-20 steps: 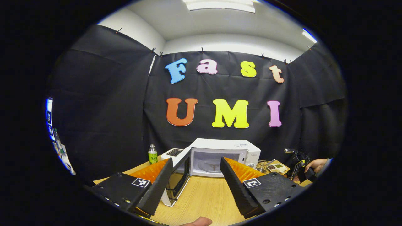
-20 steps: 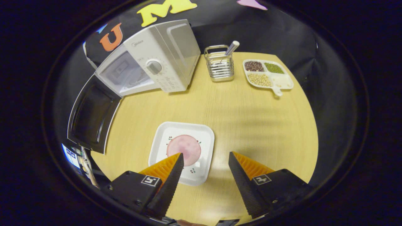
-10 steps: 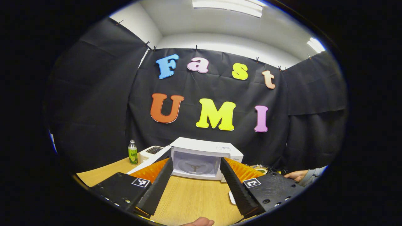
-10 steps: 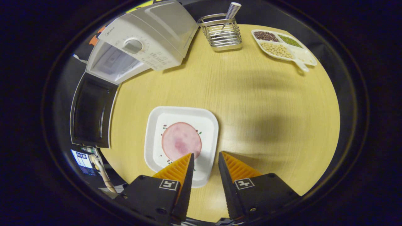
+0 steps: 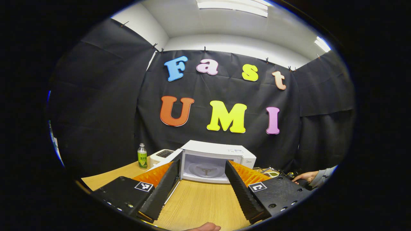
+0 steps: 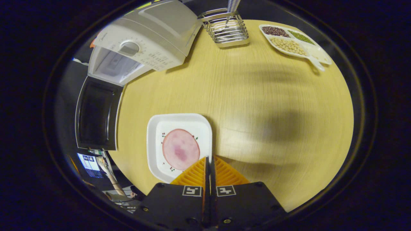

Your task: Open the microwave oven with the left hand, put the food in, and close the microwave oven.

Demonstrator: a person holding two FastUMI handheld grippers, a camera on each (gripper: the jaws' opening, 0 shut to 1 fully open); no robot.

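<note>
Where the right gripper view looks down, the right claw (image 6: pixel 209 163) has its orange fingers pressed together at the near corner of the white plate (image 6: pixel 154 141); that corner is hidden under the fingers, so I cannot tell whether they pinch the rim or merely meet above it. On the plate lies a round pink slice of food (image 6: pixel 180 149), and the plate rests on the tabletop (image 6: pixel 257 96). Farther off stands the microwave oven (image 6: pixel 151 38), its dark door (image 6: pixel 96 117) swung fully open and partly cut off by the picture's edge. Beyond it are a wire holder (image 6: pixel 226 29) and a divided dish of beans (image 6: pixel 293 43).

The left claw (image 5: pixel 200 166), spread wide and holding nothing, hangs above the tabletop facing the oven's open cavity, where the turntable hub (image 5: pixel 205 169) can be seen. A green bottle (image 5: pixel 141 156) and a small white appliance (image 5: pixel 162 155) stand to the left, and a hand (image 5: pixel 303 176) shows at the right edge, what it holds too dark to make out.
</note>
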